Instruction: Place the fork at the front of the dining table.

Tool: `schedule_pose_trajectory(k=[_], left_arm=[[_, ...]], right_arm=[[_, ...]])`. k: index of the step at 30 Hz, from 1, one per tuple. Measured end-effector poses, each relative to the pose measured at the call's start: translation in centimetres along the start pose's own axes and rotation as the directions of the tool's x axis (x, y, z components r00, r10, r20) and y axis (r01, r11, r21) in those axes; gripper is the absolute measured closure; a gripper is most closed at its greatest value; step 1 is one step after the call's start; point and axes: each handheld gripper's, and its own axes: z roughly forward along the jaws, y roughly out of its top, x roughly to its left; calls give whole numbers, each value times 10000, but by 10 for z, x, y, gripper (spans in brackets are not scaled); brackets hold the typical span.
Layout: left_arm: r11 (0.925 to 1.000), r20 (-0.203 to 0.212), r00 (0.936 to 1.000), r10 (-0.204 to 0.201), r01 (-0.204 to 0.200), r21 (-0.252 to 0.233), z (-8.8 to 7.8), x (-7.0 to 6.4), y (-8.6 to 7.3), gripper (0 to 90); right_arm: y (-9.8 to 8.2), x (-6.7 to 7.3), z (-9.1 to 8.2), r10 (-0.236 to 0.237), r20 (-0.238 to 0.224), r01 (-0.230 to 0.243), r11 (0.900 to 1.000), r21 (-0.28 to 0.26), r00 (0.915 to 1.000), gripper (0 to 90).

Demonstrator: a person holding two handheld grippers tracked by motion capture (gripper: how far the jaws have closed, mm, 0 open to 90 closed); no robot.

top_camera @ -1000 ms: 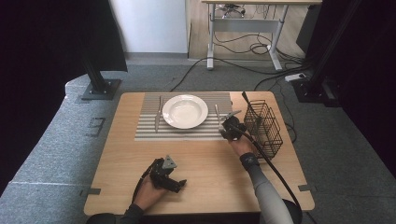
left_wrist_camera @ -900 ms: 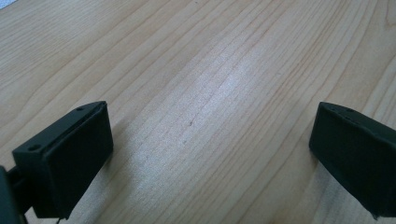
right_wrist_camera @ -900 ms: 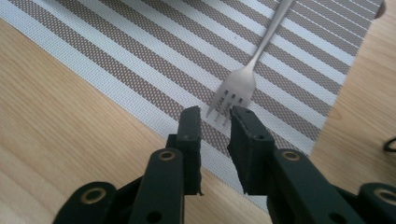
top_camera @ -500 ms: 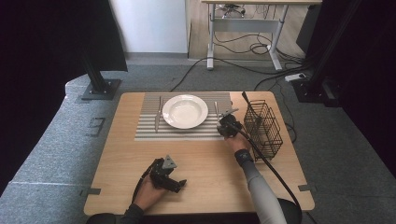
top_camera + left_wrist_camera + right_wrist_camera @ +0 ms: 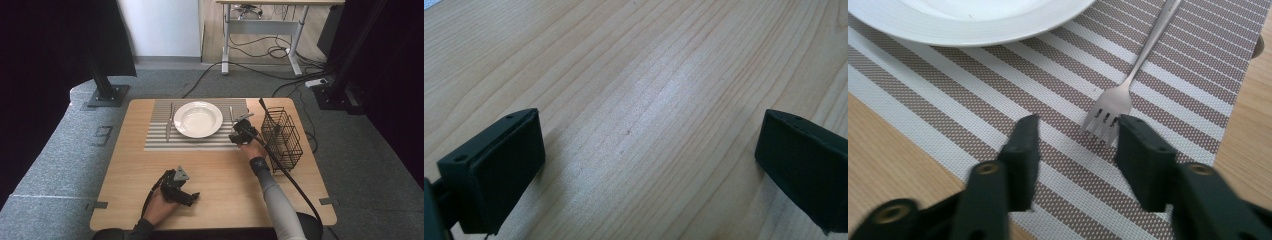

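right claw [image 5: 1075, 127] spread, low over striped mat [image 5: 1158, 90], fork [image 5: 1128, 82] tines just at its right jaw, maybe touching. plate [image 5: 198, 119] left of fork. left claw [image 5: 649, 150] spread over bare desk [image 5: 225, 175], near side.

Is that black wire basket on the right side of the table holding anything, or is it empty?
Empty, as far as the high view shows: through the black wire basket only the wooden table is visible, nothing inside.
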Motion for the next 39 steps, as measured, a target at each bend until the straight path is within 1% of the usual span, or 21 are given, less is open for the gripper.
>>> schedule_pose_trajectory(k=[1, 3, 4, 6, 7, 9, 10, 11, 13, 15, 18, 21, 22, 23, 25, 30, 33, 34, 37, 38, 39], left_arm=[[10000, -2, 10000, -4, 4, -1, 0, 0, 0, 0], [10000, 5, 10000, -11, 11, 4, 0, 0, 0, 0], [10000, 4, 10000, -14, 14, 6, 0, 0, 0, 0], [10000, 11, 10000, -37, 37, -16, 0, 0, 0, 0], [10000, 3, 10000, -20, 20, -12, 0, 0, 0, 0], [10000, 4, 10000, -19, 19, -3, 0, 0, 0, 0], [10000, 4, 10000, -19, 19, -3, 0, 0, 0, 0], [10000, 5, 10000, -19, 19, 3, 0, 0, 0, 0], [10000, 11, 10000, -23, 23, 10, 0, 0, 0, 0], [10000, 10, 10000, -29, 29, 10, 0, 0, 0, 0], [10000, 12, 10000, -36, 36, 2, 0, 0, 0, 0], [10000, 8, 10000, -24, 24, 5, 0, 0, 0, 0], [10000, 8, 10000, -24, 24, 5, 0, 0, 0, 0], [10000, 6, 10000, -30, 30, 1, -1, 0, 0, 0], [10000, 7, 10000, -28, 28, 3, -1, 0, 0, 0], [10000, -5, 10000, -30, 30, -6, 0, 0, 0, 0], [10000, -5, 10000, -41, 41, -8, 0, 0, 0, 0], [10000, -4, 10000, -39, 39, -11, 0, 0, 0, 0], [10000, -29, 10000, -57, 57, -20, 0, -1, 0, 0], [10000, -29, 10000, -57, 57, -20, 0, -1, 0, 0], [10000, -34, 10000, -57, 57, -11, 0, -1, 0, 0]], right_arm=[[1, 2, -3, -98, -81, 98, 10000, -4, 9999, 401], [1, 2, -4, -173, -77, 173, 9998, -17, 9998, 377], [1, 5, -8, -292, -100, 291, 9996, -68, 9995, 312], [1, 10, -15, -523, -228, 517, 9983, -260, 9984, 239], [1, 10, -15, -523, -228, 517, 9983, -260, 9984, 239], [0, 16, -23, -625, -371, 605, 9968, -530, 9974, 160], [0, 16, -23, -625, -371, 605, 9968, -530, 9974, 160], [0, 18, -27, -668, -396, 643, 9961, -598, 9970, 131], [-3, 24, -35, -906, -281, 883, 9934, -728, 9955, 125], [-5, 28, -44, -1012, -394, 982, 9925, -725, 9941, 88], [-8, 31, -51, -1001, -461, 964, 9924, -758, 9939, 60], [-16, 35, -66, -1076, -547, 1026, 9909, -872, 9927, 25], [-16, 35, -66, -1076, -547, 1026, 9909, -872, 9927, 25], [-20, 37, -74, -1090, -596, 1033, 9905, -911, 9923, 17], [-23, 38, -77, -1121, -613, 1059, 9897, -962, 9918, 13], [-38, 42, -93, -1099, -687, 1021, 9888, -1090, 9916, 0], [-54, 42, -100, -930, -622, 842, 9877, -1319, 9937, 2], [-54, 42, -100, -930, -622, 842, 9877, -1319, 9937, 2], [-73, 42, -101, -715, -843, 585, 9873, -1480, 9939, 1], [-73, 42, -101, -715, -843, 585, 9873, -1480, 9939, 1], [-85, 44, -98, -753, -868, 623, 9876, -1439, 9934, 1]])
